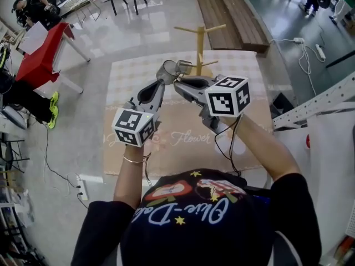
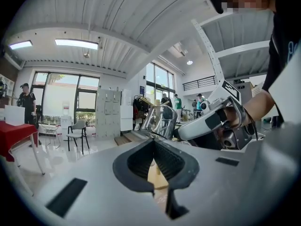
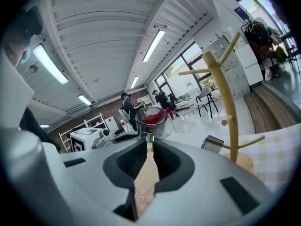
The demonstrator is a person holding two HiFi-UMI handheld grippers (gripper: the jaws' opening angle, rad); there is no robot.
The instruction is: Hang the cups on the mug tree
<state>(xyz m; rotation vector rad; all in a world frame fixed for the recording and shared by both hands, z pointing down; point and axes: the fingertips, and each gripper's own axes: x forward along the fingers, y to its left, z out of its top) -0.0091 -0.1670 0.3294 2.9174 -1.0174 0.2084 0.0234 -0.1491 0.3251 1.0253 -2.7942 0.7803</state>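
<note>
Place: open lab hall | signs: ceiling strip lights (image 2: 76,43), red table (image 1: 39,54), power strip (image 1: 320,51)

Left gripper (image 1: 164,77) and right gripper (image 1: 177,82) (both raised) clamp the cup (image 1: 173,67).

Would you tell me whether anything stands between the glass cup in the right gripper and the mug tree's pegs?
Nothing visible blocks the mug tree's upper pegs. A second cup sits at the lower peg nearest the glass cup held by the right gripper.
</note>
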